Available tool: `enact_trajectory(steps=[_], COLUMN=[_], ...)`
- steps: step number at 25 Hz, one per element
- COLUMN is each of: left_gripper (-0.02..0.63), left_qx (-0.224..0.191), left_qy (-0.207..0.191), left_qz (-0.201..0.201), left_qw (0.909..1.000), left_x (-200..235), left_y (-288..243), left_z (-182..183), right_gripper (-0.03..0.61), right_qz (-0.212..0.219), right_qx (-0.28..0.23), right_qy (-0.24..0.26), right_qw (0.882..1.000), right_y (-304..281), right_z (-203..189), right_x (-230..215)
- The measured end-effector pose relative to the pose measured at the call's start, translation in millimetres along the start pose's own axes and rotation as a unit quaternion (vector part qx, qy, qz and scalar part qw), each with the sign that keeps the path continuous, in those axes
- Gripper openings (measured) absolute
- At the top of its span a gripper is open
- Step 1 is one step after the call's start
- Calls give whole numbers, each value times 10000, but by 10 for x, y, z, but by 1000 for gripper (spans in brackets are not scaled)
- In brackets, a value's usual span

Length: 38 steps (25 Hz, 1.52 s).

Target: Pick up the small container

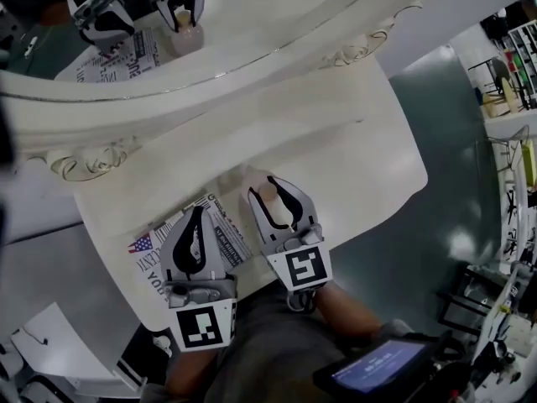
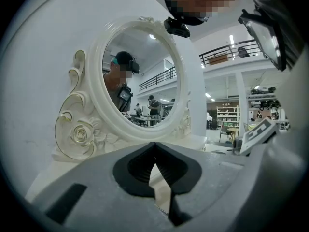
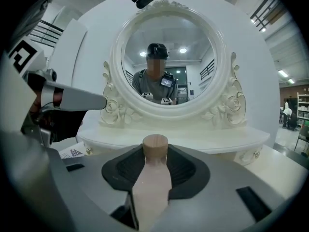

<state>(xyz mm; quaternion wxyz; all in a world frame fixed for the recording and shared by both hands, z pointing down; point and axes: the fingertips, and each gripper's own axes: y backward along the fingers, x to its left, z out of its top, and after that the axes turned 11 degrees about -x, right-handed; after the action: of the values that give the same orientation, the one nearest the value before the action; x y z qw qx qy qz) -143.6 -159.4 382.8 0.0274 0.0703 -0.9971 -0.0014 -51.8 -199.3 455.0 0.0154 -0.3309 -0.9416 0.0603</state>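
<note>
The small container (image 3: 153,182) is a pale pink bottle with a round wooden cap (image 3: 155,146). It stands upright between the pads of my right gripper (image 3: 155,154), which is shut on it. In the head view the container (image 1: 270,196) shows between the right gripper's (image 1: 273,193) dark fingers, held over the white dressing table (image 1: 361,166). My left gripper (image 1: 198,217) hovers just to the left over a newspaper sheet (image 1: 225,230). In the left gripper view its (image 2: 154,145) tips meet with nothing between them.
An oval mirror in an ornate white frame (image 3: 166,108) stands at the back of the table and reflects both grippers and the container. The table's scalloped front edge (image 1: 403,200) drops to a grey floor. A lit screen (image 1: 377,368) sits at the person's waist.
</note>
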Motion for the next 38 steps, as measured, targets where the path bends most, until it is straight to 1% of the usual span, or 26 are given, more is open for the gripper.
enact_trajectory(steps=[7,13,18,21,25,38], left_gripper=[15,15,15,15,14,15], left_qx=[-350,-566,-829,-958,-1026,-1039], left_qy=[-142,-372,-524,-608,-615,-672], left_qz=[-62,-73,-96,-131,-139,-172], left_qw=[9993,9977,9951,9935,9927,9922], left_x=[-87,-145,-193,-246,-275,-266], left_y=[136,252,341,408,495,575], left_z=[317,609,870,975,1026,1032], right_gripper=[143,143,143,143,143,143], right_qz=[-126,-257,-225,-224,-324,-451], right_qx=[-361,-731,-873,-950,-1038,-1061], right_qy=[136,266,484,524,520,581], right_qw=[9992,9966,9948,9938,9927,9916], right_y=[201,396,562,644,735,821], right_z=[501,1027,1280,1380,1463,1425], right_x=[24,56,120,162,183,182])
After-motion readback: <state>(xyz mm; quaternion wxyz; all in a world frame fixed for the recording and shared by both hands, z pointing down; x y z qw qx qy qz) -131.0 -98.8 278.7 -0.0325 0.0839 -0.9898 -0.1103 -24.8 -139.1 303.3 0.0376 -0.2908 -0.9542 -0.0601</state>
